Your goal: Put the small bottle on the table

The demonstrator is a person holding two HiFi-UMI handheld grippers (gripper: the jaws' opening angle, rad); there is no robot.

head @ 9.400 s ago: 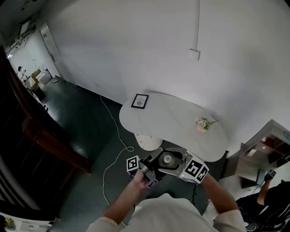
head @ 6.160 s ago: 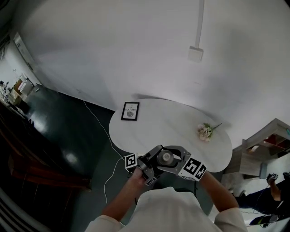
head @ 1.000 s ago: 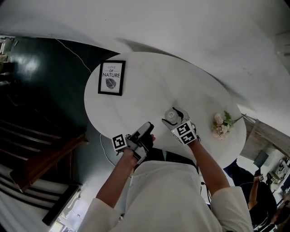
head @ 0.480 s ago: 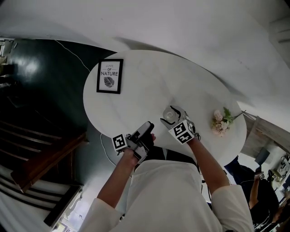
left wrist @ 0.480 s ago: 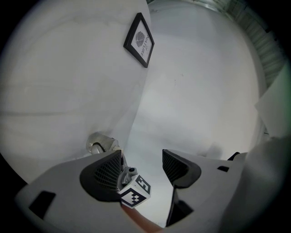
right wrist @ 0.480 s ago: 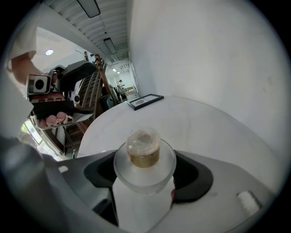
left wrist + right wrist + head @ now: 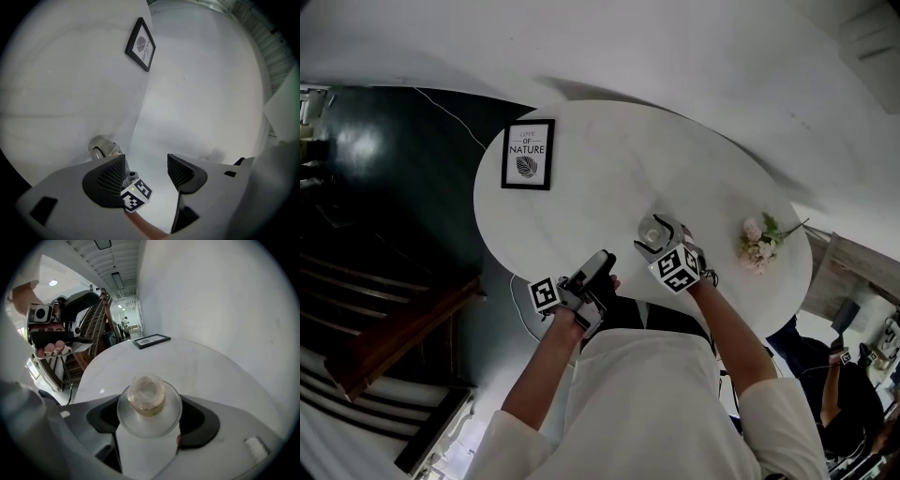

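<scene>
Holding bottle [image 7: 148, 401] upright, clamped in right gripper [image 7: 150, 422], over table's [image 7: 609, 169] near part, between frame [image 7: 527, 155] and flowers [image 7: 757, 244]; keeping left gripper [image 7: 146, 169] empty, jaws apart, beside table's edge

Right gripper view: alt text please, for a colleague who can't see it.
The right gripper holds a small clear tan-stoppered glass bottle between its jaws, over a round white table. A black-framed picture lies at the far edge.
</scene>
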